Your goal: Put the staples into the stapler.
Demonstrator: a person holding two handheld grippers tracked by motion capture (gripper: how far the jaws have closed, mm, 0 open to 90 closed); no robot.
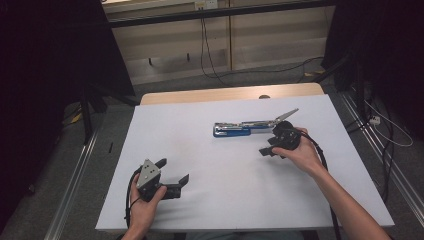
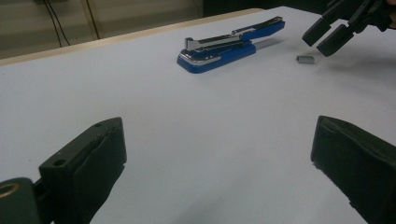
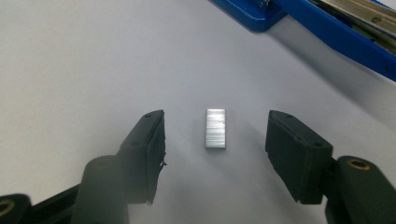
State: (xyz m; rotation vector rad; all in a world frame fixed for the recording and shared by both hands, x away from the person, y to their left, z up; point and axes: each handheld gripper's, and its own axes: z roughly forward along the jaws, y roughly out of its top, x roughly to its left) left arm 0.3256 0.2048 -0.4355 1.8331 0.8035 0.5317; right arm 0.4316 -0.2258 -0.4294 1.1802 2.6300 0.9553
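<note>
Two claws work over the white worktop (image 1: 200, 150): the right claw (image 3: 215, 154), jaws apart, straddles an untouched staple strip (image 3: 215, 128) near the opened blue stapler (image 1: 232, 130); the left claw (image 1: 172, 172) gapes, empty.

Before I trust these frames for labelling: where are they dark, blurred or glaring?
High view: the room's edges are near black, while the white table is evenly lit, without glare. Left gripper view: the near jaws look soft, and the blue stapler is sharper. Right gripper view: the staple strip is crisp with a mild sheen; the left jaw's base blurs; faint shadows.
</note>
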